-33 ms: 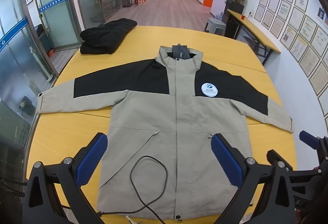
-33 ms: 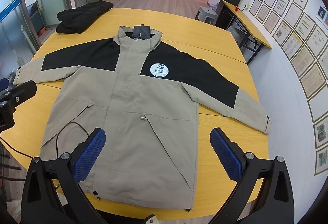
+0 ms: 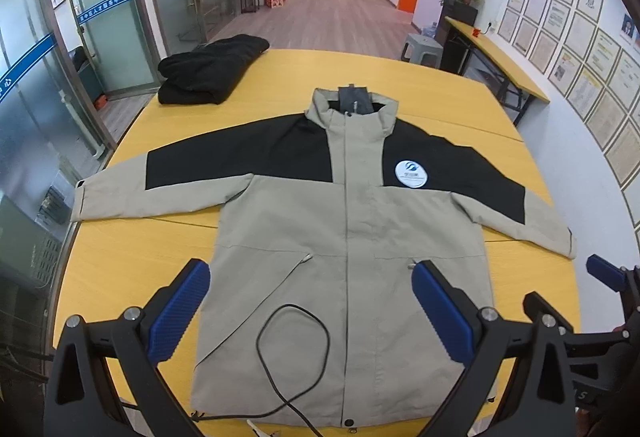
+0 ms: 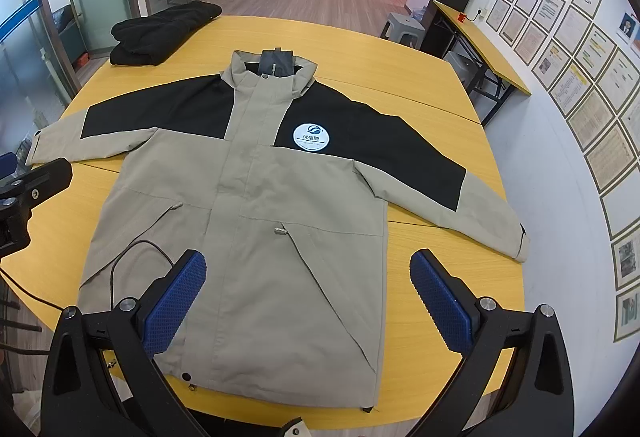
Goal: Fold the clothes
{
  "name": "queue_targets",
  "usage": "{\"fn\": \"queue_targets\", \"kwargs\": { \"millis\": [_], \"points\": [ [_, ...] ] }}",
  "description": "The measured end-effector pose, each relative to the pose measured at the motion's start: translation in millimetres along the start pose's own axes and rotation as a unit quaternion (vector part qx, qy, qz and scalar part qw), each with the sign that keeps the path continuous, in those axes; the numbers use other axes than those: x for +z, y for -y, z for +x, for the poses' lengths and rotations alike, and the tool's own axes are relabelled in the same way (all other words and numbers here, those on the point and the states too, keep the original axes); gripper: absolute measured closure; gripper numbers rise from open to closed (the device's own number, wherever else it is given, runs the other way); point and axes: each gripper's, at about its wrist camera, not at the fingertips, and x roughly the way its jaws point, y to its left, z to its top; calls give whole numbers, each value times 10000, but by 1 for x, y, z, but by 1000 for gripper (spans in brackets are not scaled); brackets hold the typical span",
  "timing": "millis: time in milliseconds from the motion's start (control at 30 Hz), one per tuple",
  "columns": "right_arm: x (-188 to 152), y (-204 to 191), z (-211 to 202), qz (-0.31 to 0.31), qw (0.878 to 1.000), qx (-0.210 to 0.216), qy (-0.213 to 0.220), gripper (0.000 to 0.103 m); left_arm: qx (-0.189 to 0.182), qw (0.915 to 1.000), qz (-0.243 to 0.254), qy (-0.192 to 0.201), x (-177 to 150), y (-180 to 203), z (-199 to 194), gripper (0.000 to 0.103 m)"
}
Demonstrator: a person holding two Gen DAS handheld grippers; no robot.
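Note:
A beige and black jacket [image 3: 344, 237] lies flat and face up on the yellow table [image 3: 120, 269], sleeves spread to both sides, collar at the far end; it also shows in the right wrist view [image 4: 256, 221]. My left gripper [image 3: 310, 301] is open and empty above the jacket's lower hem. My right gripper [image 4: 308, 293] is open and empty above the hem's right half. The right gripper's tip shows at the right edge of the left wrist view [image 3: 604, 271]. The left gripper's body shows at the left edge of the right wrist view [image 4: 32, 189].
A folded black garment [image 3: 212, 69] lies at the table's far left corner. A thin black cable [image 3: 292, 349] loops over the jacket's lower left. A side desk [image 3: 496, 57] and a grey stool [image 3: 422, 47] stand beyond the table on the right.

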Motion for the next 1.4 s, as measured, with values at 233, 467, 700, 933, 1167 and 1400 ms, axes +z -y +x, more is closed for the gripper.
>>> {"fn": "queue_targets", "kwargs": {
  "millis": [233, 467, 700, 933, 1167, 1400],
  "points": [
    [0, -6, -1, -23, 10000, -36, 3, 0, -193, 9996, 76, 175, -12, -15, -4, 0],
    [1, -13, -4, -48, 10000, -74, 21, 0, -174, 9994, 147, 266, -32, -48, 6, 0],
    [0, -20, -6, -86, 9997, -212, 51, 0, -20, 9996, 216, 206, -19, -38, 4, 0],
    [-1, -23, -7, 39, 9996, -292, 19, 0, 22, 9995, 269, 156, -6, -26, 3, 0],
    [-4, -28, -9, 73, 9995, -319, 19, 0, -20, 9993, 341, 160, -1, -24, 0, 0],
    [-5, -31, -11, 127, 9993, -359, 11, 0, -42, 9992, 359, 140, 0, -25, 1, 0]
  ]
}}
